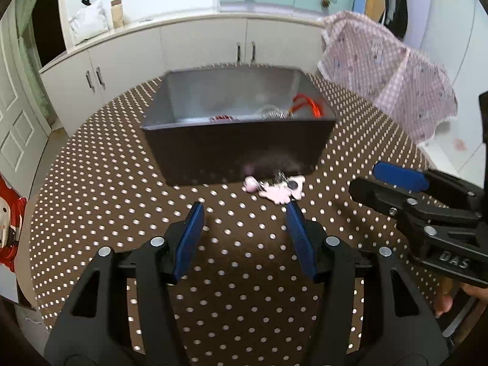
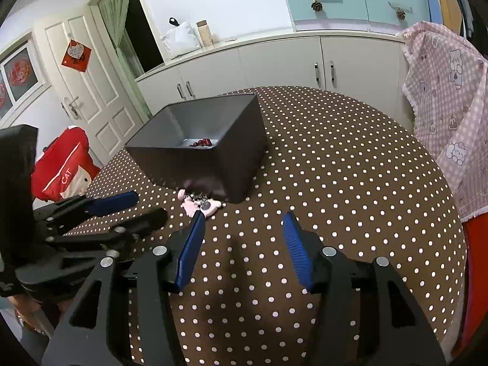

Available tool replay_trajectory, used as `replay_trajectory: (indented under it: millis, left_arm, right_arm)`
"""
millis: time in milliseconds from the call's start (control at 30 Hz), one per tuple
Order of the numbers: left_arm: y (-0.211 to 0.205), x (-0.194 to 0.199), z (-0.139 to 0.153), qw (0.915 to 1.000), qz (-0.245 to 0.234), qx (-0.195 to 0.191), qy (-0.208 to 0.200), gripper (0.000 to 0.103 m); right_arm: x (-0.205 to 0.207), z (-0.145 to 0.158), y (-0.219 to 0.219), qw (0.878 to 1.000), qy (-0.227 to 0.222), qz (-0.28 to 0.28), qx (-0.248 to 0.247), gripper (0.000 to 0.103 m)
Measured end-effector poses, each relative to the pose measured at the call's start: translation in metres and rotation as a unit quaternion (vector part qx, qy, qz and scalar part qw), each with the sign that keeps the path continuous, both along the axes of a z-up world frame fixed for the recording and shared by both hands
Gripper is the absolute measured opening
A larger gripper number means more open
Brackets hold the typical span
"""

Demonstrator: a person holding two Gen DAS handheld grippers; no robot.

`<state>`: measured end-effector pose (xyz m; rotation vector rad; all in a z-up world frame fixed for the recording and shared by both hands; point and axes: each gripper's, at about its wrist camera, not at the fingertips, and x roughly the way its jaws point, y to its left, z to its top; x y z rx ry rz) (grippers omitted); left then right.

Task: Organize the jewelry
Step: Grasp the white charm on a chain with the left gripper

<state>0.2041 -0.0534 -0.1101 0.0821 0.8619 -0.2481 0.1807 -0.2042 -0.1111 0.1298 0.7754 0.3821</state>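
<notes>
A dark box point(image 1: 241, 149) on the dotted desk point(image 1: 122, 183) holds red beads point(image 2: 201, 143), an orange cord point(image 1: 308, 105) and a silvery piece point(image 1: 271, 113). A pink trinket point(image 1: 279, 189) lies against its front wall. Both grippers, left point(image 1: 244, 216) and right point(image 2: 241, 225), are held with fingers apart and empty.

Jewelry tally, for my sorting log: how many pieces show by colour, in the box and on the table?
Red beaded piece, in the dark box: 1
Orange cord piece, in the box: 1
Clear or silver piece, in the box: 1
Pink charm piece, on the dotted tablecloth: 1
Total: 4
</notes>
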Motion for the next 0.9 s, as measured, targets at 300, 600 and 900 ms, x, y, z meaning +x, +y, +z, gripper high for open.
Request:
replay_trajectory:
  millis: [300, 600, 900]
  left_arm:
    - [-0.014, 0.011, -0.008, 0.9998, -0.006, 0.015, 0.010, 0.056]
    - [-0.020, 0.021, -0.012, 0.9995, -0.013, 0.023, 0.015, 0.042]
    - [-0.020, 0.017, -0.011, 0.9993, -0.027, 0.017, 0.017, 0.021]
  right_arm:
    - [0.001, -0.005, -0.006, 1.000, 0.010, 0.004, 0.015, 0.053]
    - [0.003, -0.006, -0.007, 1.000, 0.019, 0.010, 0.022, 0.054]
    - [0.004, -0.007, -0.001, 1.000, 0.023, 0.008, 0.007, 0.055]
